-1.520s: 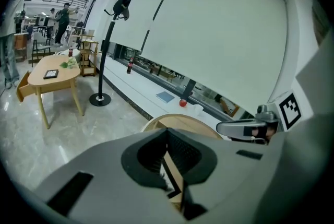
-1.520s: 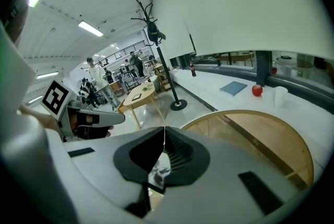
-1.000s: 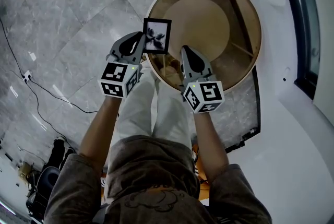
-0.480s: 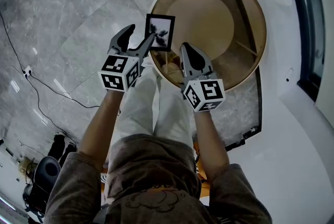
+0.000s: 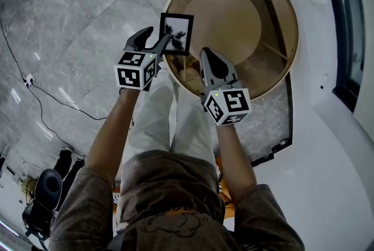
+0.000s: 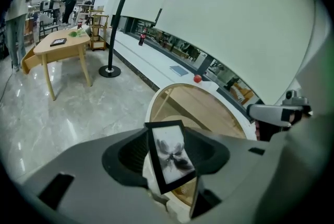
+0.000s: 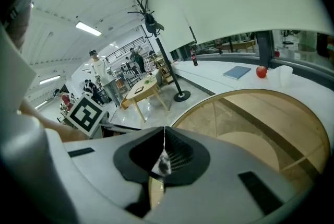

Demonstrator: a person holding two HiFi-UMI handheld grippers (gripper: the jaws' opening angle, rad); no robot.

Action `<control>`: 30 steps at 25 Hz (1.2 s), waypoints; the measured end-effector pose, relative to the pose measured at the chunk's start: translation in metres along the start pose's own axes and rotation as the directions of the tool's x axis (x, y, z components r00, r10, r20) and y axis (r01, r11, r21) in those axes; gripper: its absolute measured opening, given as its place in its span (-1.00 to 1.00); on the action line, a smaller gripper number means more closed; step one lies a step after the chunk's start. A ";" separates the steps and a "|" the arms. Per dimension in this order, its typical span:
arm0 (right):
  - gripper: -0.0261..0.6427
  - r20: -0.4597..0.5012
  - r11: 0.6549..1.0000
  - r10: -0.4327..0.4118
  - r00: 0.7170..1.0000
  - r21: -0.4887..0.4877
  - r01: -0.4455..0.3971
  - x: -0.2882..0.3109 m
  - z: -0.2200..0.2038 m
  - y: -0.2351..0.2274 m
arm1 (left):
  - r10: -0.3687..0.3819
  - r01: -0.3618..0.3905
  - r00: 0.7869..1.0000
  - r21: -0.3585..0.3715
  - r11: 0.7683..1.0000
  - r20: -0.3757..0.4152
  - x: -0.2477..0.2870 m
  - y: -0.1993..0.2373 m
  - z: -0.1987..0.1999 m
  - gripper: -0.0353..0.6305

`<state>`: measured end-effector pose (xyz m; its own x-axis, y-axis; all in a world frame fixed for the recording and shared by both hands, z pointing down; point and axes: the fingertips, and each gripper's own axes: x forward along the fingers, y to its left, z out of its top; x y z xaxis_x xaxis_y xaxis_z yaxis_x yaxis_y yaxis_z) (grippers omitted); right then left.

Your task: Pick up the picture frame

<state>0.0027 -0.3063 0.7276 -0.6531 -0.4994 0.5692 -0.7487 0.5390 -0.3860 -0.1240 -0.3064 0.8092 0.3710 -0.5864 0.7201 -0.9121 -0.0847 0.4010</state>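
**First onlooker:** And the left hand-held gripper (image 5: pixel 156 37)?

**Second onlooker:** Jaws spread wide, just closing slightly about the picture frame (image 5: pixel 176 33), not pinching it; right hand-held gripper (image 5: pixel 205 54) pressed together.

**First onlooker:** The frame?

**Second onlooker:** Black-edged, pale print, dark blot, upright at the near rim of the round desk (image 5: pixel 295 27).

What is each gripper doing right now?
Left gripper: open, jaws have just been closing, picture frame between them, not yet pressed.
Right gripper: shut, holding nothing.

Round wooden table (image 5: pixel 294 39), lower shelf (image 5: pixel 228 16) inside, on grey marble floor (image 5: pixel 87 21)
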 end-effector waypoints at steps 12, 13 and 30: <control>-0.86 -0.025 1.000 0.001 1.000 -0.002 -0.001 -0.004 -0.012 -0.002 | 0.005 -0.017 0.992 -0.098 0.995 -0.125 0.052 0.028 -0.046 -0.27; -0.86 -0.026 1.000 0.000 1.000 -0.001 0.000 -0.004 -0.013 -0.003 | 0.001 -0.015 0.991 -0.103 0.995 -0.132 0.054 0.028 -0.048 -0.27; -0.86 -0.041 1.000 0.000 0.999 0.023 0.001 -0.003 -0.023 -0.003 | -0.094 0.065 0.988 -0.222 0.973 -0.122 0.062 0.028 -0.053 -0.36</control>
<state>0.0091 -0.2911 0.7434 -0.6477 -0.4711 0.5988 -0.7518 0.5225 -0.4021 -0.1168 -0.3026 0.8953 0.4737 -0.4728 0.7431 -0.8246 0.0583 0.5627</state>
